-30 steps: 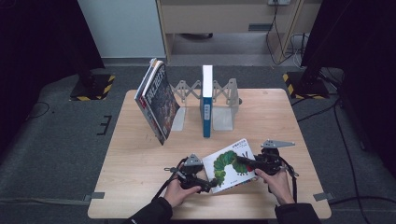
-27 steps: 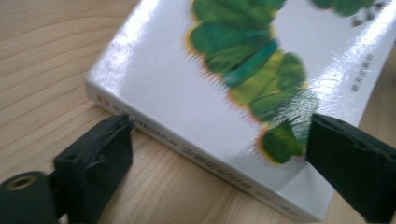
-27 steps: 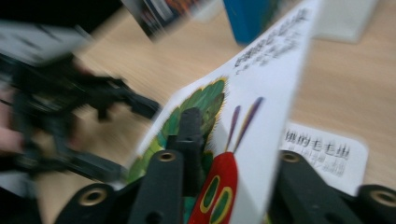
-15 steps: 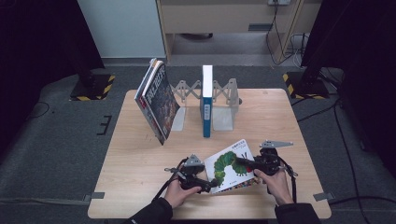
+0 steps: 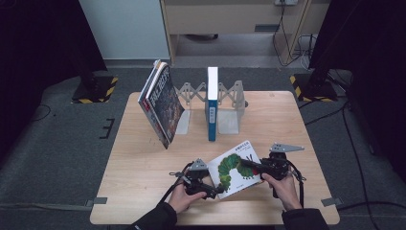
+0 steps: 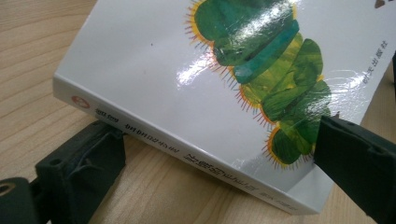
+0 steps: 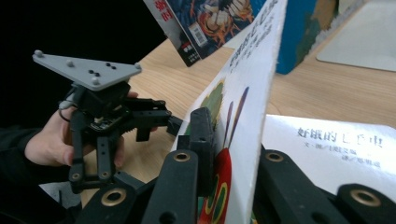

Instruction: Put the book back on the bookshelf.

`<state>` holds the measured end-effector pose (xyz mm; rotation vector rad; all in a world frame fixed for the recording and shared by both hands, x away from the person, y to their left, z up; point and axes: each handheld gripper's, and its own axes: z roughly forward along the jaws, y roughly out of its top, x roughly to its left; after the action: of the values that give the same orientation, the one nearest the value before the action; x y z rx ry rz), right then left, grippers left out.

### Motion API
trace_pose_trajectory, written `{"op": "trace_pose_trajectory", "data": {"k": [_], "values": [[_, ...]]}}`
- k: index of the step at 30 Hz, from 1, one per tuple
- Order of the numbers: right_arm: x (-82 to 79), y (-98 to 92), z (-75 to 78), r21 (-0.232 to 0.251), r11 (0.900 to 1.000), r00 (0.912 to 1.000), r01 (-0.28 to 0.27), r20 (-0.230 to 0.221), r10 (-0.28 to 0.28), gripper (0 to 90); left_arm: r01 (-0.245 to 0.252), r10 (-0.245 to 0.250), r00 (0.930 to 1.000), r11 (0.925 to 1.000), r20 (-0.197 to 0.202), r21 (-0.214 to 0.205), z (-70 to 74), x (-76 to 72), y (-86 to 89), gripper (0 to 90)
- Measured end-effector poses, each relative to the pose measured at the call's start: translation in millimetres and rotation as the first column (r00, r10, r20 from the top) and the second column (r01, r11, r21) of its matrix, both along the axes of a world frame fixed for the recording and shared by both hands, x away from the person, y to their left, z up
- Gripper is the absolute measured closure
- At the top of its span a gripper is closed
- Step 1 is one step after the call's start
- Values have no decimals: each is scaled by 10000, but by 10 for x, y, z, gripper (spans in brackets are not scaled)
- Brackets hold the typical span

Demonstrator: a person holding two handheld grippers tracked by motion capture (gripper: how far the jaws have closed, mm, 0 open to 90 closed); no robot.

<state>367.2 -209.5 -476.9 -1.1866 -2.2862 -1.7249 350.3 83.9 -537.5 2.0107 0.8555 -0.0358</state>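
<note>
Tongs first: the right tongs are clenched on the front cover of the caterpillar book, one black jaw on each face of the lifted cover in the right gripper view, the cover standing nearly on edge above the white title page; the left tongs sit at the book's spine corner, and in the left gripper view one jaw lies on the table under the spine edge while the other presses down on the glossy cover by the caterpillar's tail, so they grip the book from its near left side; a hand holds the left tool and another hand the right, dark sleeves coming in from the near edge; the book rests near the front middle of the wooden table, tilted so its corners point along the table's edges; farther back, a blue book stands upright in a grey folding rack; left of it, a comic book leans steeply, its lower edge on the table; beyond the table, striped black-and-yellow bases sit on the grey floor.
</note>
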Motion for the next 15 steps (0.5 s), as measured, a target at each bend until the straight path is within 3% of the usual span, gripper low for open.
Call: {"op": "trace_pose_trajectory", "data": {"k": [1,6,14,15], "values": [[0,0,0,0,10000,10000,0,0,0,820,0,0,10000,10000,0,0,0,0,0,14],[9,46,-48,-1578,9868,9993,358,-12,-365,712,-38,38,10000,10000,-33,-55,-1,4,6,16],[27,62,-114,-2083,9768,9984,498,-174,-546,637,-122,116,9997,9995,-201,-297,-7,16,26,18],[29,73,-139,-2333,9709,9981,535,-178,-593,610,-149,142,9997,9993,-217,-331,-8,18,28,18]]}}
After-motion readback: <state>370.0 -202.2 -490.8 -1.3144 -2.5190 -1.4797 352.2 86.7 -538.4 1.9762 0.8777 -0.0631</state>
